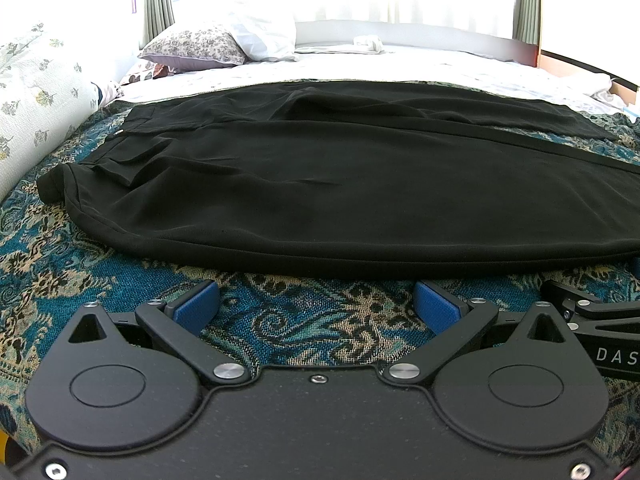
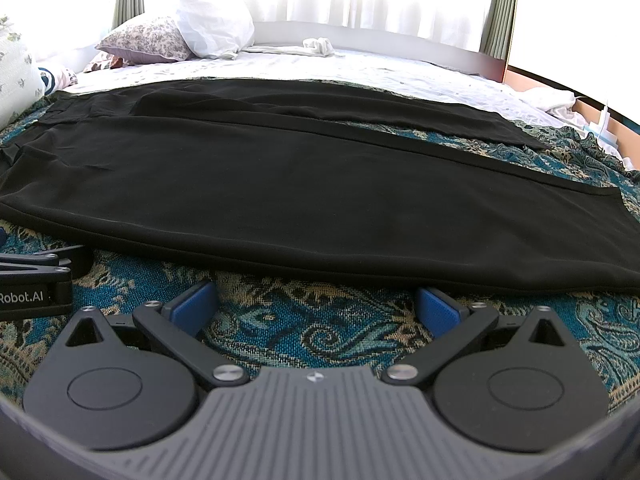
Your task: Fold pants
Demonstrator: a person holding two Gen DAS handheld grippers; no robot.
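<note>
The black pants (image 1: 340, 184) are lying flat across the bed's patterned blue blanket (image 1: 304, 320), legs side by side, waistband toward the bed's left edge. Both the left gripper (image 1: 316, 304) and the right gripper (image 2: 316, 308) are hovering with fingers wide and empty, just before the near edge of the pants, over a bare strip of blanket.

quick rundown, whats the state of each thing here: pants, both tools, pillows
black pants: spread flat on the patterned blanket, legs side by side, not yet folded, ungripped
left tool: open, empty, just short of the pants' near edge
right tool: open, empty, just short of the near edge
floral pillow: lying at the far end of the bed
white pillow: leaning behind the floral one
</note>
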